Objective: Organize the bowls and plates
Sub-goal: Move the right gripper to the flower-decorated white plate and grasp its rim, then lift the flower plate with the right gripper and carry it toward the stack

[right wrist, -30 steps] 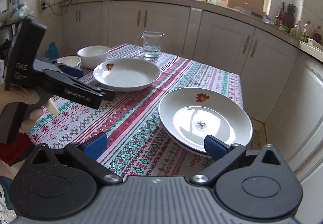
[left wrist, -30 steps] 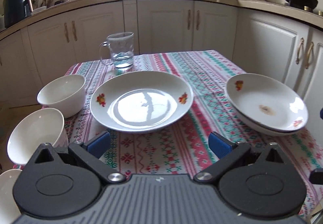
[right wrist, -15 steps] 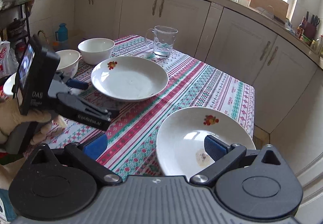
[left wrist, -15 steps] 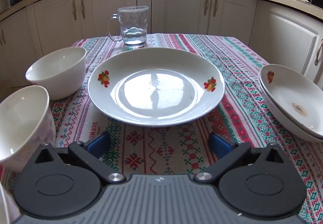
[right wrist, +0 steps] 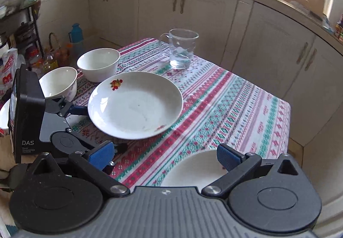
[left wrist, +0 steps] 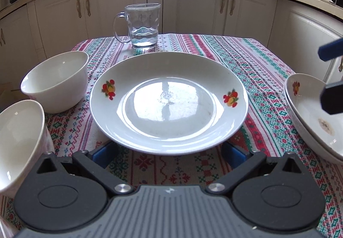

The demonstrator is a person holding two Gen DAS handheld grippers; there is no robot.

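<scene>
Reaching low over the bench [left wrist: 246,49], my left tool [left wrist: 169,151] gaped wide, its fingers tucked under the near rim of the flowered plate [left wrist: 169,98]; my right tool [right wrist: 165,155] hung open above the stacked plates [right wrist: 193,171].

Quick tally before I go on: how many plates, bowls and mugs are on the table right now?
Plates: 3 – centre plate, plus a stack of two at the right edge
Bowls: 2 – far bowl, near bowl
Glass mug: 1
Total: 6
</scene>
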